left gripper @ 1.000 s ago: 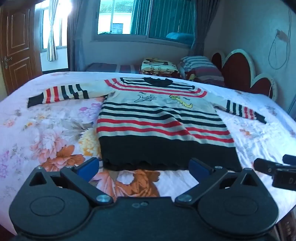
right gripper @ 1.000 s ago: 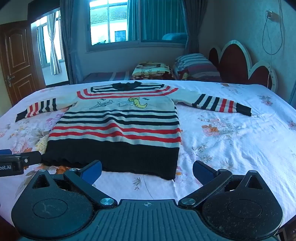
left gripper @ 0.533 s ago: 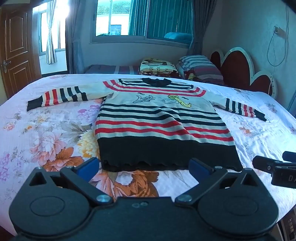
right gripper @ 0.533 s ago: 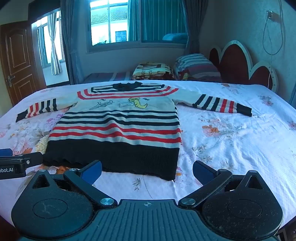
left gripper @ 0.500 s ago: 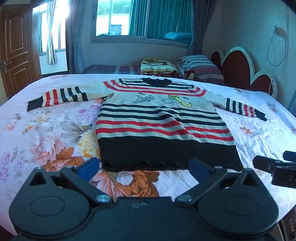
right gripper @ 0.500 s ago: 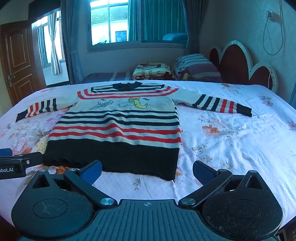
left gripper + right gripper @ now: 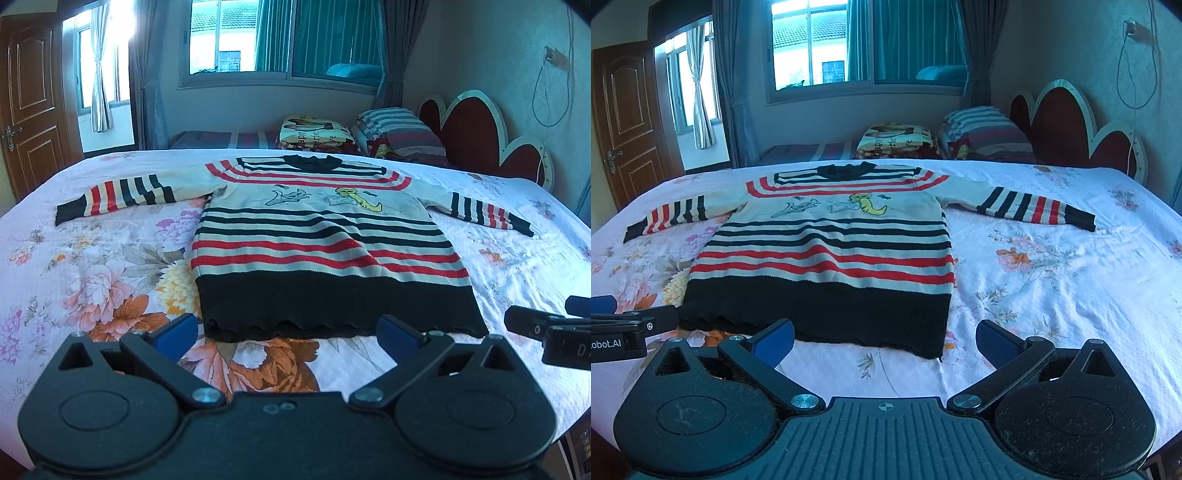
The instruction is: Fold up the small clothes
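Observation:
A small striped sweater [image 7: 314, 236] lies flat on the bed, front up, both sleeves spread out, with red and black stripes, a black hem and cartoon figures on the chest. It also shows in the right wrist view [image 7: 831, 251]. My left gripper [image 7: 286, 334] is open and empty, just short of the hem's left part. My right gripper [image 7: 884, 341] is open and empty, just short of the hem's right corner. Each gripper's tip shows at the edge of the other's view.
The bed has a floral sheet [image 7: 92, 280]. Folded blankets and a striped pillow [image 7: 399, 129] lie at the far side by the red headboard [image 7: 480, 136]. A door [image 7: 26, 107] stands at the left, windows behind.
The left wrist view has shifted slightly, so the sweater sits a little lower and nearer in it. The right gripper has hardly moved. Both stay open.

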`<state>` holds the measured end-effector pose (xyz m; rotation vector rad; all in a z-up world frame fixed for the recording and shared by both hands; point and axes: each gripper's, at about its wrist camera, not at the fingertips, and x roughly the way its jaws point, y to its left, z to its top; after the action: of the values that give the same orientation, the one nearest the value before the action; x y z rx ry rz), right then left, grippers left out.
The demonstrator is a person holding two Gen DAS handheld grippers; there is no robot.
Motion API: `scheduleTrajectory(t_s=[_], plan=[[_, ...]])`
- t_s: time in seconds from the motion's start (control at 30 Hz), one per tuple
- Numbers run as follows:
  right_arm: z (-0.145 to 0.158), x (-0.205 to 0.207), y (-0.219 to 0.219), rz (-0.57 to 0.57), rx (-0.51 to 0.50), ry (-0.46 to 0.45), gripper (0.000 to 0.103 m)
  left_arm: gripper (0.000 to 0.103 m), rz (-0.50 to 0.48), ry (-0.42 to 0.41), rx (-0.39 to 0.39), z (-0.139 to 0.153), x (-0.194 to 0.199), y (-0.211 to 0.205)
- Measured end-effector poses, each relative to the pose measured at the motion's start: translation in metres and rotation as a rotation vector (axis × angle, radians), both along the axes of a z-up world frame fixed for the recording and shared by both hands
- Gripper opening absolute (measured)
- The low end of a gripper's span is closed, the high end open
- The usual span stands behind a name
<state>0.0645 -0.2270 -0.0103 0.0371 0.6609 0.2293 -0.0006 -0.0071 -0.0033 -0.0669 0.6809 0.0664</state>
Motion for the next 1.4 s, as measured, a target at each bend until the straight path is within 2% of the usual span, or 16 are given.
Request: scheduleTrajectory(t_s=[1.4], plan=[[-0.0036,-0.0009,0.0035,0.002,-0.003,0.012,0.103,0.102,-0.009,0.004,0.005,-0.0017,0.0007,-0.0009]])
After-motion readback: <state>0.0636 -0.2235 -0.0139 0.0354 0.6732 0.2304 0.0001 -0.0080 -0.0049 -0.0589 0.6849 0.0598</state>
